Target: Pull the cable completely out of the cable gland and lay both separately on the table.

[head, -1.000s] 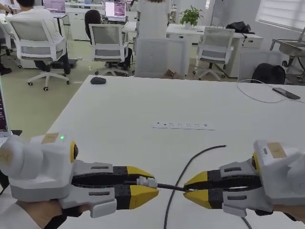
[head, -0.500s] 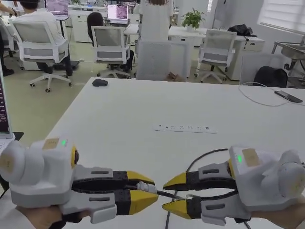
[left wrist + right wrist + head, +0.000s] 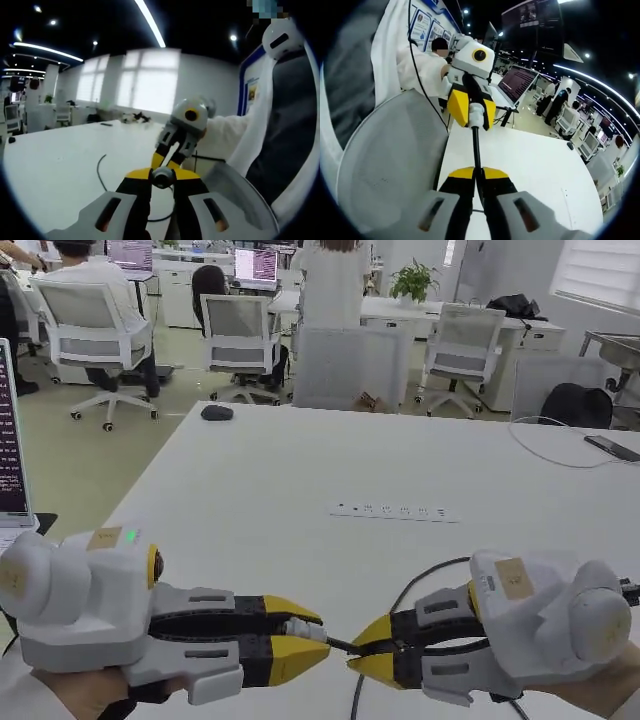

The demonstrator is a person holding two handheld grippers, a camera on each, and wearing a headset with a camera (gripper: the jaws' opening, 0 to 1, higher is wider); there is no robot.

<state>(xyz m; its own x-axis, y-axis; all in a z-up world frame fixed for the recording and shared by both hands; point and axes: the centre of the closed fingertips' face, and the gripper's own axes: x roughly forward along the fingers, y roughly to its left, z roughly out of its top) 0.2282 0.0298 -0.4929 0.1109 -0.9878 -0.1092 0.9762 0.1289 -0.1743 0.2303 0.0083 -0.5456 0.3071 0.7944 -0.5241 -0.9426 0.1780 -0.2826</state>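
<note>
Above the counter's [image 3: 300, 470] near edge, the left tongs [image 3: 322, 632] pinched the white gland [image 3: 304, 628]. The right tongs [image 3: 356, 648] were clamped on the black cable [image 3: 420, 575] just beside it. The cable ran straight between them, so pulling the tongs apart sideways should free it.

Wide bare white surface [image 3: 280, 470] ahead, power strip [image 3: 394, 511] lying across its middle, computer mouse [image 3: 216, 412] at far left edge, phone [image 3: 612, 447] far right, black cable [image 3: 412, 580] curving over the near part, office chairs [image 3: 238, 335] beyond the far edge.
</note>
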